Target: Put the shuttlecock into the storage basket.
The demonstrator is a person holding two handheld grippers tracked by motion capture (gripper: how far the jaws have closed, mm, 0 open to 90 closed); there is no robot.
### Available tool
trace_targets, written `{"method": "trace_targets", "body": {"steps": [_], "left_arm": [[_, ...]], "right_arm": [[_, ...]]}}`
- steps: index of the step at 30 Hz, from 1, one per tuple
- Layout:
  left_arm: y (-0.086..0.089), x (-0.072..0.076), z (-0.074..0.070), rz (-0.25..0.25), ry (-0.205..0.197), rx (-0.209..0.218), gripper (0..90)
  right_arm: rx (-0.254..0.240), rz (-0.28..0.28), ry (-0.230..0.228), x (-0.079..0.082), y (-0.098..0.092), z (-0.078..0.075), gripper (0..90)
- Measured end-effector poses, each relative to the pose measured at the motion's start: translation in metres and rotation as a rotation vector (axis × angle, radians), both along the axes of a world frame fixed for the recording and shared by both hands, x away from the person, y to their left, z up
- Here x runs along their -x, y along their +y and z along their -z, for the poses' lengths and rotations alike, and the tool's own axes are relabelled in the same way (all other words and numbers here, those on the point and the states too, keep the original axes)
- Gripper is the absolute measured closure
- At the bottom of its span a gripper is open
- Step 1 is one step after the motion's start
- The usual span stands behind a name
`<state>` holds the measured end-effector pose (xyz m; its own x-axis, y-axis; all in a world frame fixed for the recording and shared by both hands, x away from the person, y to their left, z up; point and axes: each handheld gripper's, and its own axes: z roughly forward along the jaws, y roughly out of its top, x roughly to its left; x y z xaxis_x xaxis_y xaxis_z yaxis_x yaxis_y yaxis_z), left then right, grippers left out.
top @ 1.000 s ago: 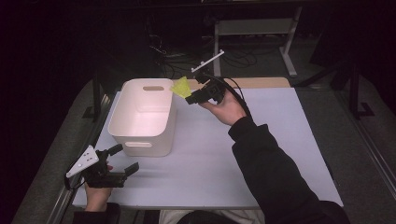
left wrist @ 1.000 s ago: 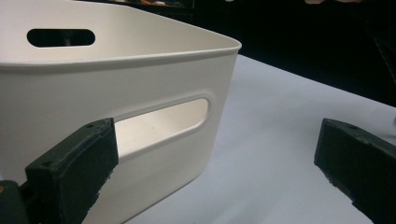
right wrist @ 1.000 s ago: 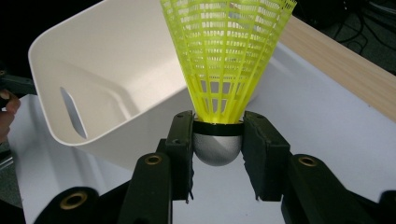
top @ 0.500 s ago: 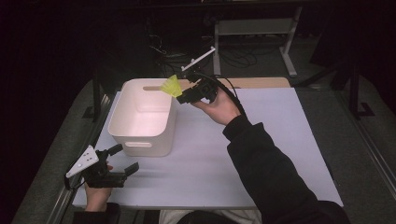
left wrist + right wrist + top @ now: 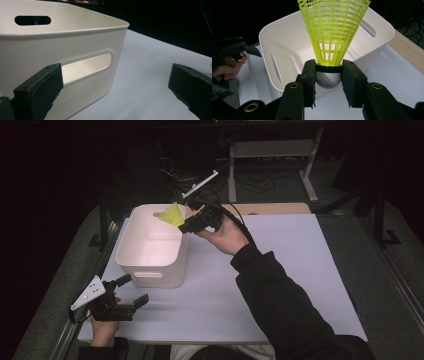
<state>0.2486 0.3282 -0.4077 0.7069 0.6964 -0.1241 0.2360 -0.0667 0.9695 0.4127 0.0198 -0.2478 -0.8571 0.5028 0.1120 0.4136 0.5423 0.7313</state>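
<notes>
A yellow plastic shuttlecock (image 5: pixel 333 32) with a grey rounded head is clamped by that head between the jaws of my right gripper (image 5: pixel 328 76). In the high view the shuttlecock (image 5: pixel 171 214) hangs over the far right rim of a white plastic bin (image 5: pixel 151 254), skirt pointing left, with the right gripper (image 5: pixel 192 223) just behind it. The bin (image 5: pixel 289 42) looks bare inside. My left gripper (image 5: pixel 134 292) rests open near the table's front left corner, in front of the bin. Its jaws stand wide apart, facing the bin's handle slot (image 5: pixel 86 67).
The bin stands on a white table top (image 5: pixel 280 270) with room to its right and front. A wooden strip (image 5: pixel 270 209) runs along the far edge. Dark floor, cables and a white frame (image 5: pixel 272 150) lie beyond. The person's left hand (image 5: pixel 227 67) appears past the bin.
My right gripper has carried the shuttlecock leftward and slightly up, from beside the bin's right edge to over its rim. The left gripper has stayed put.
</notes>
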Motion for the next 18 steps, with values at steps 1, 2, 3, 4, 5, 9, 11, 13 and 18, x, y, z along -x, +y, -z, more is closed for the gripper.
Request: {"method": "trace_targets", "body": {"steps": [1, 2, 3, 4, 5, 9, 11, 13, 18], "left_arm": [[0.0, 0.0, 0.0, 0.001, 0.0, 0.0, 0.0], [0.0, 0.0, 0.0, 0.001, -0.001, 0.001, 0.0], [0.0, 0.0, 0.0, 0.0, -0.001, 0.002, 0.0], [0.0, 0.0, 0.0, 0.0, -0.001, 0.001, 0.0], [0.0, 0.0, 0.0, -0.001, -0.001, 0.001, 0.0], [0.0, 0.0, 0.0, 0.001, -0.002, -0.001, 0.0], [0.0, 0.0, 0.0, 0.0, 0.0, -0.005, 0.0], [0.0, 0.0, 0.0, 0.0, 0.0, -0.006, 0.0], [0.0, 0.0, 0.0, 0.0, -0.001, -0.005, 0.0]], "right_arm": [[0.0, 0.0, 0.0, 0.0, 0.0, 0.0, 63.6], [-0.001, -0.001, 0.002, 0.001, 0.002, 0.0, 63.7], [-0.001, -0.006, -0.001, 0.001, 0.003, 0.0, 63.6], [0.0, -0.011, -0.002, 0.001, 0.004, 0.0, 63.7], [0.001, -0.015, -0.003, 0.002, 0.006, 0.001, 63.6], [0.002, -0.028, 0.0, 0.004, 0.011, 0.002, 63.6], [0.002, -0.031, 0.003, 0.005, 0.014, 0.003, 63.6], [0.003, -0.038, 0.003, 0.005, 0.016, 0.004, 63.6], [0.003, -0.05, 0.009, 0.006, 0.022, 0.006, 63.6]]}}
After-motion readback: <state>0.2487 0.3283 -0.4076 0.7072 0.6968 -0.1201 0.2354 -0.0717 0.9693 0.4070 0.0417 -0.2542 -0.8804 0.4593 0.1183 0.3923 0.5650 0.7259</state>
